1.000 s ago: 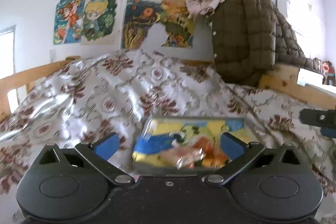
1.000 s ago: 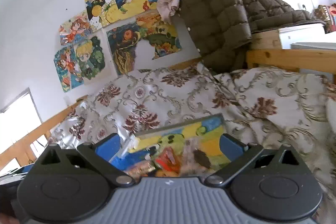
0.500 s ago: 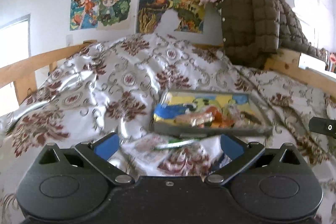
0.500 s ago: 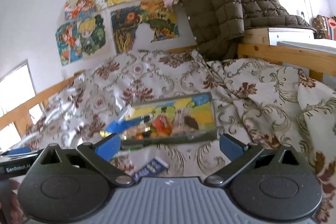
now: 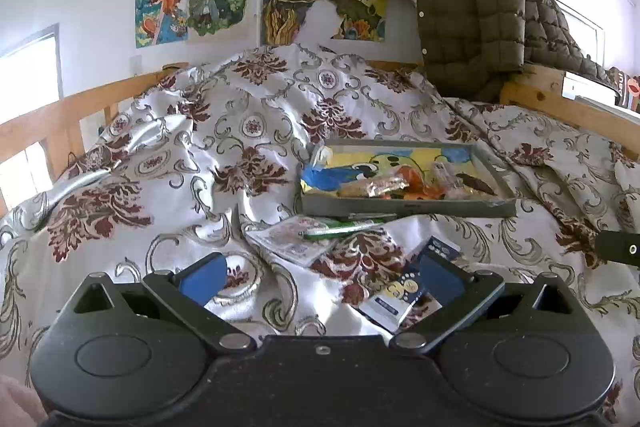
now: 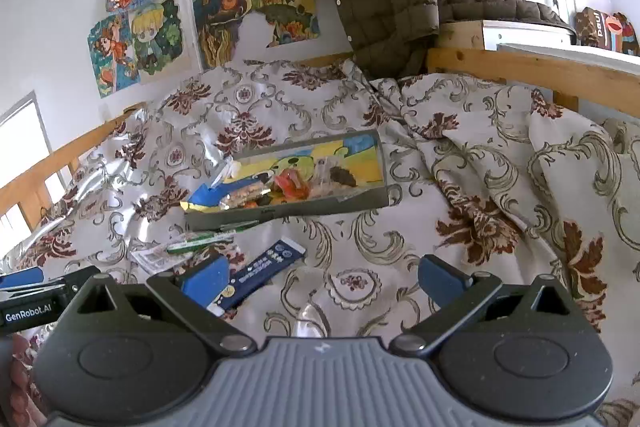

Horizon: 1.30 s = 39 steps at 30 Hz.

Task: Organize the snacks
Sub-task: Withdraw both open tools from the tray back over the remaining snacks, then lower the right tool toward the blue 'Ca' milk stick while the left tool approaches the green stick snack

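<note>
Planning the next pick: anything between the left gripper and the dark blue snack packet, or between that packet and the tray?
Nothing visible blocks the left gripper, open just above the dark blue packet. Between packet and tray a green-edged wrapper lies against the tray's near wall; lifting over should clear it.

The dark blue snack packet (image 5: pixel 404 291) lies partly behind the left gripper's blue finger pad (image 5: pixel 436 275). Wrappers heaped in the shallow grey cardboard tray (image 6: pixel 288 213) are too small to identify.
</note>
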### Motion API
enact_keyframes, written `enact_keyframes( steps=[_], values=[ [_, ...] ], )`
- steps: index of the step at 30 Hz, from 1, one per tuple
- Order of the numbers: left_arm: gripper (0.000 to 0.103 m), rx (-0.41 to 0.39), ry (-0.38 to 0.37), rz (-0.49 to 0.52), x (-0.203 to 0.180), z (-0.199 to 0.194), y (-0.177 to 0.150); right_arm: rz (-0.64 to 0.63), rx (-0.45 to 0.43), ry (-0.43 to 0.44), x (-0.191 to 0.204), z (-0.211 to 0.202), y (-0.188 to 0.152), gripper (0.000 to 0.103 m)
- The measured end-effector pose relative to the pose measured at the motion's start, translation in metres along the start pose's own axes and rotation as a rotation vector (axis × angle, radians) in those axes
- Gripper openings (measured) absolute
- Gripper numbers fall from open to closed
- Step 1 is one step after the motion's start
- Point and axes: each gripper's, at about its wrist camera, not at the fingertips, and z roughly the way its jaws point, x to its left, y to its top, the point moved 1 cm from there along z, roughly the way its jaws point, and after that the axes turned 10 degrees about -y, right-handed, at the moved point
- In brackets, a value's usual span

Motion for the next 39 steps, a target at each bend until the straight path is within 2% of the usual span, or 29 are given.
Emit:
enact_keyframes(
  steps=[9, 14, 21, 26, 29, 33, 36, 39],
  values=[
    [0.102, 0.013, -0.008, 0.021, -0.006, -0.004, -0.004, -0.082, 0.027, -0.005, 0.018, -0.002, -0.012, 0.103],
    [0.102, 0.053, 0.044, 0.007, -0.004, -0.002, -0.009, -0.12, 0.049, -0.01, 0.026, 0.0, -0.019, 0.103],
    [0.102, 0.088, 0.059, -0.044, 0.006, -0.001, -0.009, -0.173, 0.062, 0.001, 0.038, 0.002, -0.025, 0.103],
    [0.102, 0.167, 0.078, -0.045, 0.012, 0.011, 0.001, -0.186, 0.068, 0.013, 0.042, 0.005, -0.027, 0.103],
    [0.102, 0.163, 0.082, -0.009, 0.017, 0.017, 0.013, -0.186, 0.074, 0.025, 0.044, 0.011, -0.027, 0.103],
    [0.102, 0.171, 0.067, 0.039, 0.023, 0.029, 0.025, -0.204, 0.082, 0.033, 0.05, 0.021, -0.027, 0.103],
    [0.102, 0.217, 0.034, 0.078, 0.03, 0.045, 0.029, -0.225, 0.081, 0.042, 0.056, 0.027, -0.027, 0.103],
    [0.102, 0.27, -0.015, 0.049, 0.046, 0.063, 0.031, -0.24, 0.079, 0.061, 0.062, 0.034, -0.026, 0.103]
  ],
)
